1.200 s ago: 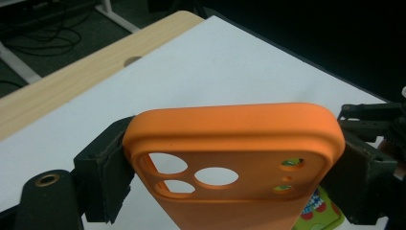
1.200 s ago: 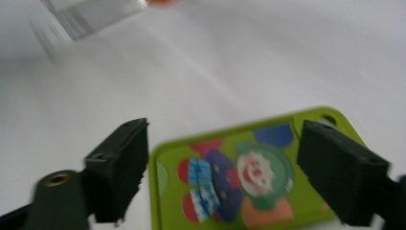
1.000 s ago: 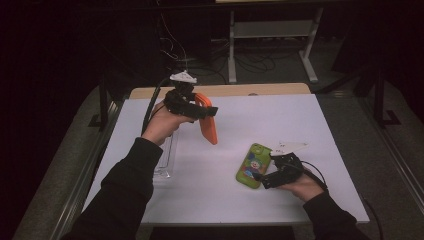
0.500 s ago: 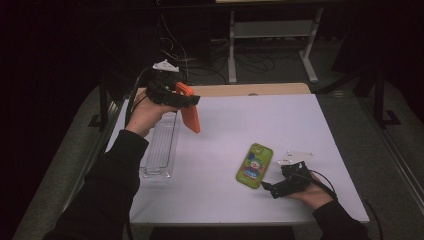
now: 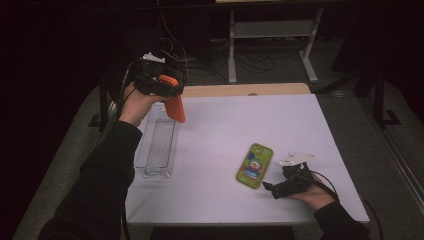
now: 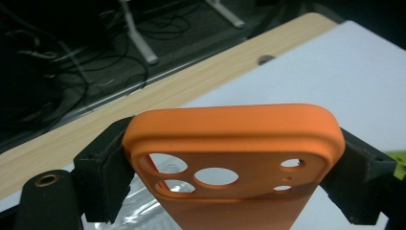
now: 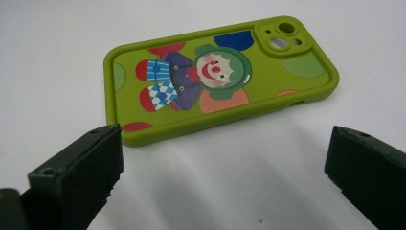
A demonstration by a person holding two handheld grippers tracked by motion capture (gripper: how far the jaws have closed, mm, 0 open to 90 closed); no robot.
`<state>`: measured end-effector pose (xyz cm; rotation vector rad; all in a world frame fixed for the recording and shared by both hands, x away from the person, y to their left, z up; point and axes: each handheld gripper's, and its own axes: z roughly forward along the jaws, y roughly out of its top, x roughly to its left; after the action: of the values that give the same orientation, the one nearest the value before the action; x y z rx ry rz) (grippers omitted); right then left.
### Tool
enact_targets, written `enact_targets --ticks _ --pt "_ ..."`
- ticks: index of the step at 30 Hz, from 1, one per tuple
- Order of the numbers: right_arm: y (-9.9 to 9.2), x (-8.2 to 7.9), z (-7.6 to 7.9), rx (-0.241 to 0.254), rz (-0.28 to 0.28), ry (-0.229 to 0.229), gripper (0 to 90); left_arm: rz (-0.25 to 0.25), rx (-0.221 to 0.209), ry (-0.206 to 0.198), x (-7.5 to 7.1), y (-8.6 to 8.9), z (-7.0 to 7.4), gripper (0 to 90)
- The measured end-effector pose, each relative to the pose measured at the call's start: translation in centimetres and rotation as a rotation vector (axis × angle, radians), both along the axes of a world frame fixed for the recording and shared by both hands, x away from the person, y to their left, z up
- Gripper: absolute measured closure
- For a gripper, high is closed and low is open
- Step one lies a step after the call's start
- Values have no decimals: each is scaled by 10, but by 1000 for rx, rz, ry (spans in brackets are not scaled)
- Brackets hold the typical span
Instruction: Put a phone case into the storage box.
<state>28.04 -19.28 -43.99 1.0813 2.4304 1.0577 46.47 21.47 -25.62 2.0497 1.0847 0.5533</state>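
While its jaws pinch the orange phone case [image 6: 234, 158] by both side edges, the left gripper [image 5: 167, 92] holds it in the air above the far end of the clear tray [image 5: 157, 145]. Spread wide and empty, the right gripper [image 5: 270, 189] rests on the white table [image 5: 225, 125] just short of the green clown case [image 7: 215, 76]. Two cases, one tray, two grippers. Since the earlier frame, the orange case has travelled left, from mid-table to over the tray.

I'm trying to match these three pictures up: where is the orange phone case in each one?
High view: orange phone case upper left, in the left tongs.
Left gripper view: centre, clamped.
Right gripper view: none; the green clown case lies there.
Shared landmark: white table.
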Motion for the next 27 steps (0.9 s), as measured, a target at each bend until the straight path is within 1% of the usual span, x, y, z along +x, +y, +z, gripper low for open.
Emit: enact_targets --ticks 1,2,4,6,7,8,10,12,14,15,19,20,21,23,27 --pt "0 0 1 2 -5 3 0 14 2 -2 3 1 -1 146" --pt "0 0 1 2 -6 -7 0 34 11 1 5 2 -1 146" --pt "-1 0 1 -1 -8 -11 0 73 22 -4 11 4 -3 146" --pt "-1 0 2 -3 -9 -15 0 109 35 0 16 4 -4 146" --pt "-1 -1 3 5 -14 -13 0 127 36 0 19 5 -6 146" --pt "-1 -1 3 2 -11 -19 0 154 43 4 22 6 -7 145" --pt "-2 -1 4 5 -14 -17 0 185 57 11 27 8 -10 145" --pt "-2 -1 4 8 -13 -24 0 227 73 18 32 11 -14 145" --pt "-2 -2 5 7 -9 -26 0 259 77 26 36 13 -18 145" --pt "-1 -2 5 19 -18 -20 0 271 79 29 37 14 -19 145" --pt "-2 -2 6 8 -4 -34 0 330 97 42 43 14 -24 144" --pt "-2 -2 6 14 -9 -33 0 345 107 41 45 14 -26 144" --pt "-1 -2 6 20 -13 -30 0 355 115 46 47 14 -27 143" --pt "-1 -2 7 23 -13 -28 0 378 118 54 49 12 -31 143" --pt "0 -3 7 13 1 -34 0 409 146 60 54 7 -39 141"
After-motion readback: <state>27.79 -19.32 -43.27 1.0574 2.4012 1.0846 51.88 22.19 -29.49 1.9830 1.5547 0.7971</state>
